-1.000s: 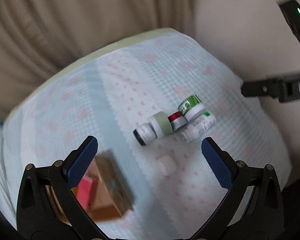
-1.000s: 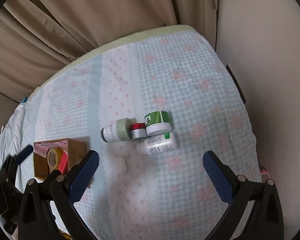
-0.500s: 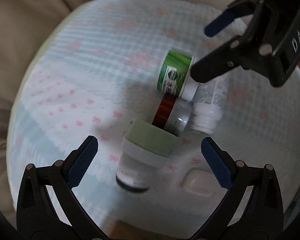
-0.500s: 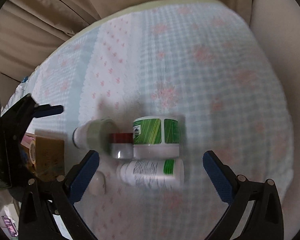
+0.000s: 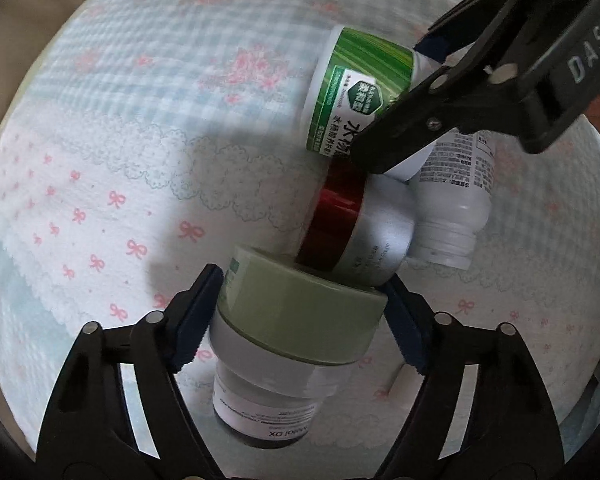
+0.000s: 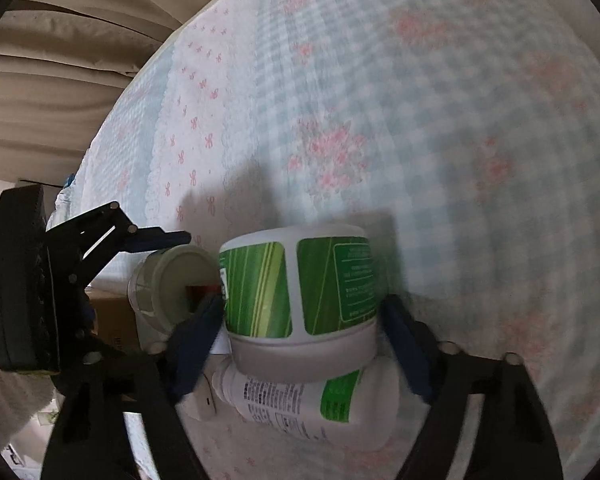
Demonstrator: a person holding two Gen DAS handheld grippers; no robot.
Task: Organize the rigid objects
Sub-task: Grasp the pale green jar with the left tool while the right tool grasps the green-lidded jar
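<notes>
Several containers lie clustered on a checked, pink-flowered cloth [image 5: 148, 128]. My left gripper [image 5: 300, 316] is shut on a jar with a pale green lid [image 5: 300, 312], which also shows in the right wrist view [image 6: 172, 284]. My right gripper [image 6: 300, 336] is shut on a green-striped white jar [image 6: 300, 288], seen from the left wrist too [image 5: 356, 92]. A red-banded silver jar [image 5: 360, 224] lies between them. A white bottle [image 5: 456, 200] lies on its side beside it, under the green jar in the right wrist view [image 6: 300, 404].
A cardboard box [image 6: 112, 320] sits behind the left gripper at the left. Beige curtains [image 6: 52, 52] hang beyond the cloth's far edge. A small white object [image 6: 200, 404] lies by the bottle's cap.
Both grippers moved in on the cluster and closed: the left on the green-lidded jar, the right on the green-striped jar. Both stood open half a second ago.
</notes>
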